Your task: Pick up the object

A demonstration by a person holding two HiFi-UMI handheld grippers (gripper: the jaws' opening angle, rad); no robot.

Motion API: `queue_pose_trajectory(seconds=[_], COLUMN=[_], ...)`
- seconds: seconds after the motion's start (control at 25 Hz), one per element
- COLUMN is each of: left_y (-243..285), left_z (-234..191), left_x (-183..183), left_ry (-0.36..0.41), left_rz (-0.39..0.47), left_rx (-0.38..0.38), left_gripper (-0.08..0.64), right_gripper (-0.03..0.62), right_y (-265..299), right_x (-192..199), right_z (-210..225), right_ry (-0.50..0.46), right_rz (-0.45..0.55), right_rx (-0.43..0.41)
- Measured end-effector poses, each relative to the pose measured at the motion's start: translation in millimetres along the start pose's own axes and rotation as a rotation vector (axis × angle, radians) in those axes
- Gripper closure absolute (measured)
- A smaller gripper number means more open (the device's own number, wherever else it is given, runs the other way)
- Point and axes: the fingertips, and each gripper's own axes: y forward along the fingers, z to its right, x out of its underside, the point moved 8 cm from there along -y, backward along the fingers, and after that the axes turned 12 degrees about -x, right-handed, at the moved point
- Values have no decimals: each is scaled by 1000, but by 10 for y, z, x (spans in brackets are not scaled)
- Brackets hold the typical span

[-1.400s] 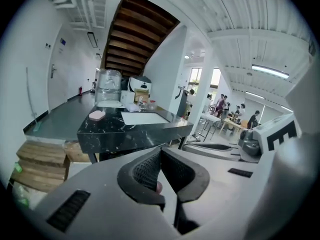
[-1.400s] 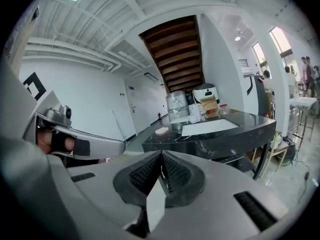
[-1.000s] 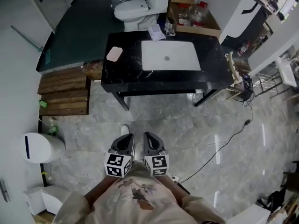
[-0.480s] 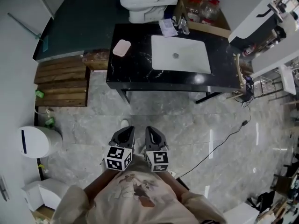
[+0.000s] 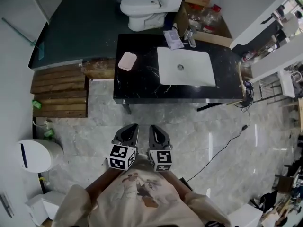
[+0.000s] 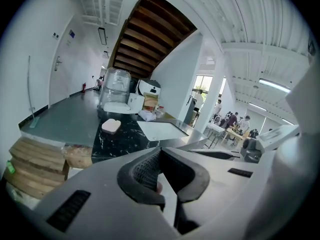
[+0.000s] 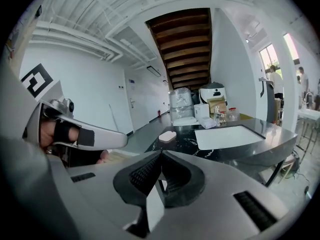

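Left gripper (image 6: pixel 159 153): jaws closed, empty.
Right gripper (image 7: pixel 161 154): jaws closed, empty.
Pink object (image 5: pixel 127 61): on black counter (image 5: pixel 142 86), well ahead of both.

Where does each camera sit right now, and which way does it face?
Head view: on the person's head, looking steeply down at floor and black counter; shows shirt, left gripper, right gripper.
Left gripper view: on the left gripper, looking along its shut jaws toward the counter.
Right gripper view: on the right gripper, facing the counter; left gripper and its hand show at left.
Shared: all show the pink object and white sink.
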Motion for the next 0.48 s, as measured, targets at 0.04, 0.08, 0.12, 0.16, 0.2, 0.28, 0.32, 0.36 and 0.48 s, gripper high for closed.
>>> queue_pose_trajectory(seconds=[0.04, 0.08, 0.12, 0.16, 0.2, 0.28, 0.32, 0.36, 0.48], left_y=[25, 54, 87, 120, 151, 193, 207, 222, 301], left_z=[-92, -189, -288, -386, -478, -642, -719, -794, -1008], left_x=[-46, -92, -134, -169, -195, -231, -250, -277, -373], left_ry=[0, 0, -1, -1, -2, -6, -9, -13, -24], left_rz=[1, 1, 1, 2, 3, 4, 4, 4, 16], left_rx=[5, 10, 13, 17, 20, 31, 37, 43, 57], left_gripper=[546, 546, 546, 546, 546, 546, 546, 546, 546], right_gripper=[575, 575, 575, 575, 575, 575, 575, 575, 575], right_y=[90, 185, 283, 379, 468, 622, 693, 766, 985], right_x=[-54, -102, -135, -160, -180, -193, -197, -210, -315], right_z=[-33, -65, -94, -123, -155, -231, -272, -308, -376], right_ry=[-4, -8, -14, -19, -22, -24, -22, -22, -40], right_rz=[4, 8, 11, 15, 18, 17, 13, 8, 5], right_rx=[3, 6, 10, 15, 21, 35, 41, 45, 55])
